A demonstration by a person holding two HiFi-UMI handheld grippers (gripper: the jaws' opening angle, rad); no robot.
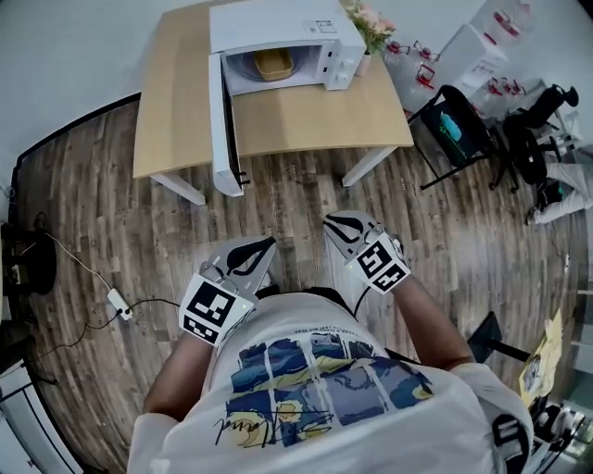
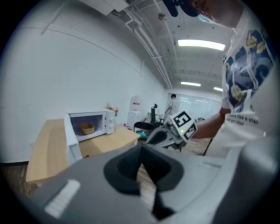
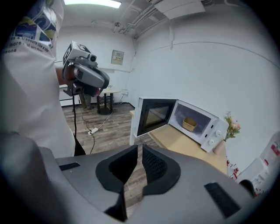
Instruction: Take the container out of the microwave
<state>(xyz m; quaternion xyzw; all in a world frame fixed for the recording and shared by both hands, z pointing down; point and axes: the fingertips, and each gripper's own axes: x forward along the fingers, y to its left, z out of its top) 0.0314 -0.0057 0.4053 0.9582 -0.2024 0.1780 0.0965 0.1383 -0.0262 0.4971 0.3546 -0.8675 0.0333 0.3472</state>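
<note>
Container [image 1: 273, 64] inside open microwave [image 1: 278, 23], flowers [image 1: 371, 26] beside

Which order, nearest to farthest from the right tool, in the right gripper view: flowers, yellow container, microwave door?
1. Microwave door, swung open at the left, closest to the right tool.
2. Yellow container, inside the microwave.
3. Flowers, beyond the microwave's far side, at the right.
</note>
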